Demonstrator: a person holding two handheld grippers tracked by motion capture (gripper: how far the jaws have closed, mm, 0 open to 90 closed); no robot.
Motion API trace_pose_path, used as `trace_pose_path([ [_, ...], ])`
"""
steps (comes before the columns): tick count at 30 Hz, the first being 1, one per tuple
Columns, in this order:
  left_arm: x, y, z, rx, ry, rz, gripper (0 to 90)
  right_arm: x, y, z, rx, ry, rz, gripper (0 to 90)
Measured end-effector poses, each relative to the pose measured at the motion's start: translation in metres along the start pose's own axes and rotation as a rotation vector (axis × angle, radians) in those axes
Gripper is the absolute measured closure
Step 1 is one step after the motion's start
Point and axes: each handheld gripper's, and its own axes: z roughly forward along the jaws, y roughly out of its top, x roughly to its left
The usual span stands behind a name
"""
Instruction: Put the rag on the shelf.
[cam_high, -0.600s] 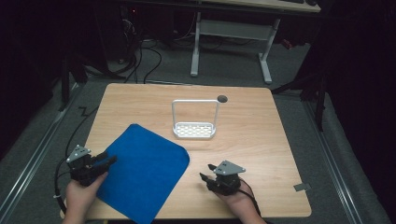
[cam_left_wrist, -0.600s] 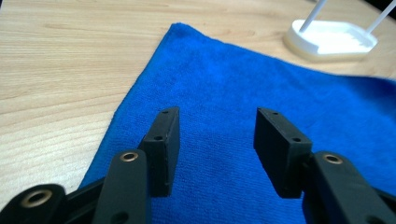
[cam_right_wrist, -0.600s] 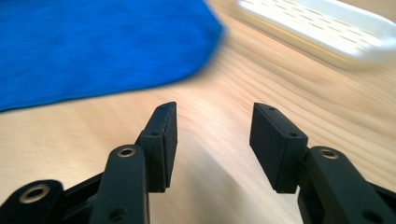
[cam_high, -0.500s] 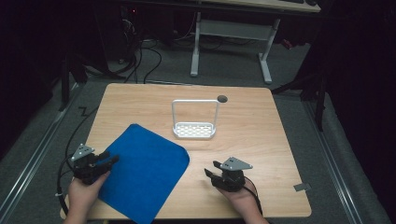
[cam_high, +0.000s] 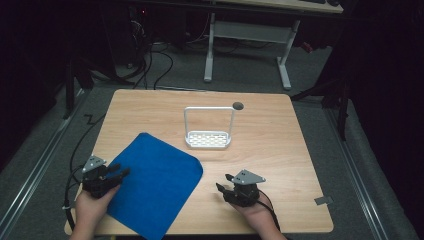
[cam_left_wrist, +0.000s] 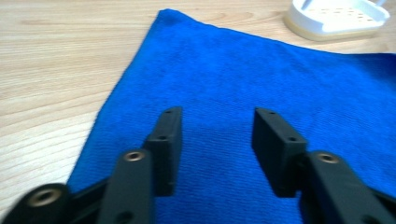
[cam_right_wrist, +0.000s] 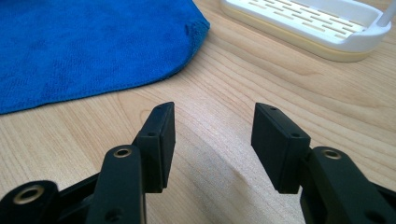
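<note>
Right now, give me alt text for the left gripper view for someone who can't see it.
The left gripper holds its two black jaws open above a blue cloth spread flat on a wooden table. A white slotted tray sits beyond the cloth's far edge.

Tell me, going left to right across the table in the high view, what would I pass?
Left claw → blue cloth → white rack → right claw.
</note>
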Motion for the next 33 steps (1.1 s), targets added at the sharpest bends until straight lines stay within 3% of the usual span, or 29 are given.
trace_pose_path([
  [1,-0.003,0.001,0.0,0.009,-0.043,-0.007,67.8,-0.001,0.0,-0.001,-0.003,0.0,0.005,50.2],
  [3,-0.006,0.002,0.0,0.029,-0.067,-0.007,80.6,-0.001,0.0,-0.001,-0.005,-0.001,0.009,50.3],
  [4,-0.012,0.004,0.0,0.048,-0.07,0.01,84.3,-0.001,0.0,-0.001,-0.005,-0.001,0.009,50.2],
  [5,-0.025,0.005,0.001,0.071,-0.099,0.059,86.9,-0.002,0.0,-0.001,-0.005,-0.001,0.009,50.3],
  [7,-0.044,0.005,0.005,0.11,-0.135,0.108,90.0,-0.001,0.0,-0.001,-0.005,-0.001,0.014,50.3],
  [8,-0.044,0.005,0.005,0.11,-0.135,0.108,90.0,-0.001,0.0,-0.001,-0.005,-0.001,0.014,50.3],
  [11,-0.082,-0.001,0.016,0.193,-0.175,0.226,90.0,-0.002,0.0,-0.003,-0.011,0.0,0.016,50.3],
  [12,-0.082,-0.001,0.016,0.193,-0.175,0.226,90.0,-0.002,0.0,-0.003,-0.011,0.0,0.016,50.3],
  [17,-0.109,-0.01,0.033,0.277,-0.181,0.317,90.0,-0.003,0.0,-0.003,-0.015,0.008,0.021,50.3],
  [24,-0.127,-0.011,0.039,0.27,-0.204,0.352,90.0,-0.005,0.001,-0.004,-0.025,0.016,0.04,50.3],
  [28,-0.149,-0.011,0.047,0.274,-0.243,0.381,90.0,-0.005,0.001,-0.004,-0.029,0.016,0.052,50.3],
  [29,-0.157,-0.012,0.049,0.265,-0.261,0.35,90.0,-0.005,0.001,-0.004,-0.026,0.016,0.05,50.3],
  [30,-0.162,-0.011,0.051,0.276,-0.275,0.397,90.0,-0.005,0.001,-0.004,-0.026,0.016,0.05,50.3],
  [31,-0.176,-0.012,0.056,0.279,-0.317,0.408,90.0,-0.004,0.001,-0.004,-0.029,0.017,0.045,51.1],
  [33,-0.183,-0.012,0.057,0.28,-0.328,0.421,90.0,-0.003,0.001,-0.004,-0.029,0.016,0.042,51.3],
])
